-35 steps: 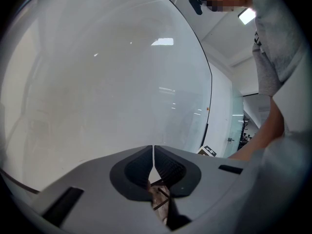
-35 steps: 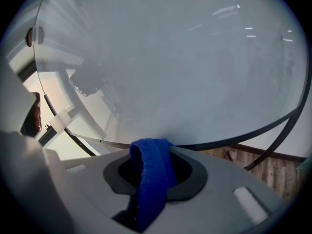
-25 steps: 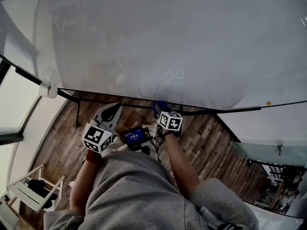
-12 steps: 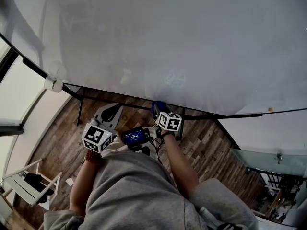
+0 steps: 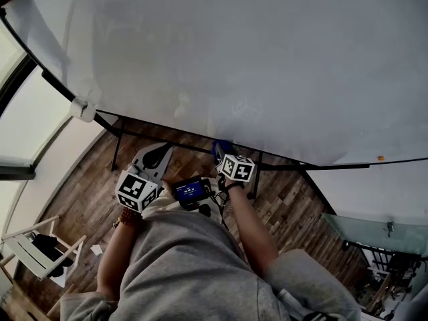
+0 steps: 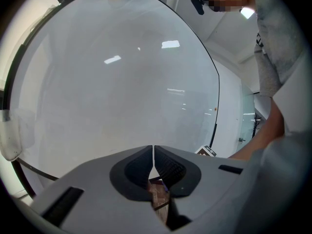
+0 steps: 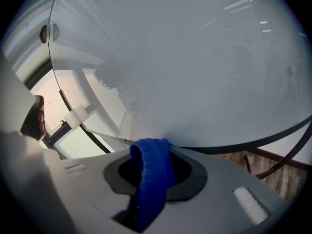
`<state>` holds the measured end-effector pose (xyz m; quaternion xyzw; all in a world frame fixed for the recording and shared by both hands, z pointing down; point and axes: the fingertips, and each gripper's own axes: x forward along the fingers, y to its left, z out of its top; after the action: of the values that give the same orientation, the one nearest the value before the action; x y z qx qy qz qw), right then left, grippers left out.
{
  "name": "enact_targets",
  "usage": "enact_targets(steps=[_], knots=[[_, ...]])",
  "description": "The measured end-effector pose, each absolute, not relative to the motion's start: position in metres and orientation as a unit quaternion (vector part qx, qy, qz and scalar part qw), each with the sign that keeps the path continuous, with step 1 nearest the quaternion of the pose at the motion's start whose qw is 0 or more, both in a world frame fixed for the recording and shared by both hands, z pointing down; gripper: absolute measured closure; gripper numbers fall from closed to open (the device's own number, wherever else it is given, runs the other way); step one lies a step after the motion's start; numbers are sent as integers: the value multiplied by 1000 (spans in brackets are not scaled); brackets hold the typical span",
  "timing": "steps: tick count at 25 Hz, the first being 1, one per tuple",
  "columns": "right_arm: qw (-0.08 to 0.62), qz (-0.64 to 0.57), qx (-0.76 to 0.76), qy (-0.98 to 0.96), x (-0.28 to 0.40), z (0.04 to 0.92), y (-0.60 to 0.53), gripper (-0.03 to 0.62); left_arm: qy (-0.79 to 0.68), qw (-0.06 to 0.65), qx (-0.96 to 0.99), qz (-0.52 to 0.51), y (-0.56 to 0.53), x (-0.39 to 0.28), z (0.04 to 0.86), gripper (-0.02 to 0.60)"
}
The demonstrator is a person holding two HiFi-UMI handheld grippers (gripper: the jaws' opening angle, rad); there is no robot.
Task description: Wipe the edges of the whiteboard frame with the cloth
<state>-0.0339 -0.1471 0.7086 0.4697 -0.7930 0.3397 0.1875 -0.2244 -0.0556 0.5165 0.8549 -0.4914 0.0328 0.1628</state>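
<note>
The right hand-held gripper (image 7: 153,152) pinches a blue cloth (image 7: 150,179). The cloth is folded over and sticks up between the two jaws. The dark bottom edge of the frame (image 7: 239,146) runs just in front of this hand-held gripper, and the top of the cloth sits right at it. It looks like they touch, but I cannot be sure.

The left hand-held gripper (image 6: 153,161) has its jaws pressed together with nothing in them. It hangs low beside the right one and does no work here.

I think the job now is to rub along the bottom edge. To do it well, push the cloth flat on the dark strip, not on the white part above it. Slide sideways in one slow, long line. Hold the pinch tight so the cloth does not slip out. Only a little cloth pokes out, so the hard jaws could scrape the frame if pressed too hard.

The whiteboard (image 5: 267,65) is big, pale and shiny, and it fills the space above both hand-held grippers. A small white clip (image 5: 83,109) sits on the frame far off to the left. Below the hand-held grippers is a brown wooden floor (image 5: 291,199). A white chair (image 5: 33,254) stands far to the left and behind.
</note>
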Motion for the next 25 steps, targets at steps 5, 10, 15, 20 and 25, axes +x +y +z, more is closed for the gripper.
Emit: enact_targets(steps=[5, 10, 15, 20, 25], knots=[[193, 336, 456, -802, -45, 706, -146, 490, -493, 162, 854, 32, -52, -225, 515, 563], [190, 336, 450, -805, -57, 707, -147, 490, -499, 163, 850, 32, -50, -229, 517, 563], [188, 339, 437, -811, -69, 705, -145, 490, -503, 163, 848, 31, -48, -230, 517, 563], [190, 342, 431, -813, -78, 707, -146, 490, -507, 165, 845, 31, -48, -233, 518, 563], [191, 343, 415, -821, -88, 703, -144, 490, -516, 164, 840, 29, -45, -234, 515, 563]])
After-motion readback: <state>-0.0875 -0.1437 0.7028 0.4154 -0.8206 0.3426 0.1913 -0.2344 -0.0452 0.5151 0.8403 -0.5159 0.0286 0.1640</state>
